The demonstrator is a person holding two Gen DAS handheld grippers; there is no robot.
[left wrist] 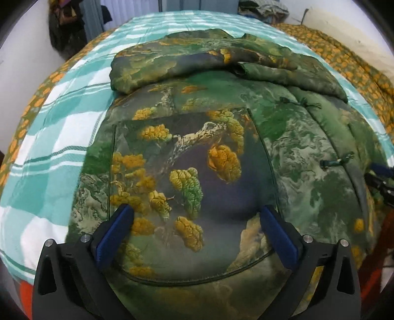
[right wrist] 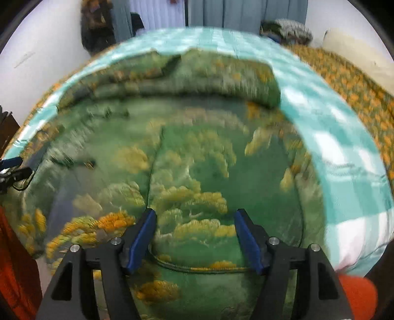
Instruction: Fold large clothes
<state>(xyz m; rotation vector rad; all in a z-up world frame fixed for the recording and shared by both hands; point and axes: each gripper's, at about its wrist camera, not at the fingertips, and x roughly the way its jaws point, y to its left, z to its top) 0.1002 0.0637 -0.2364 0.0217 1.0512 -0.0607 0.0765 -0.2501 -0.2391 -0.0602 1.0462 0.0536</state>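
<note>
- Your left gripper (left wrist: 195,216) hangs over the near left front panel of the padded jacket (left wrist: 221,152). Its jaws stand spread wide, with nothing between the blue pads (left wrist: 115,236). Fabric shows under them, apart from the pads.
- Your right gripper (right wrist: 194,221) hangs over the near right panel, jaws parted and pinching nothing. This view is blurred, so fine detail of the cloth cannot be read.
- Both grippers point steeply down at the hem region. Judged from this, you are placed to take the bottom edge at two points, so that the body can fold up in one pass.
- Each gripper sits over a patch pocket (left wrist: 187,187). The pocket seam is a raised edge; take care not to pinch the pocket layer alone.
- The front closure with its knot buttons (left wrist: 337,161) runs between the two grippers. The tip of the right gripper shows at the right edge of the left view.
- Further off, both sleeves (left wrist: 197,61) lie folded across the chest. They add bulk that the lower fold must cover.
- The jacket lies on a teal checked sheet (left wrist: 49,128) over a bed with an orange-patterned cover (left wrist: 344,59).
- Beyond the bed stand curtains (right wrist: 246,14) and a heap of clothes (right wrist: 288,29), well apart from the work.
</note>
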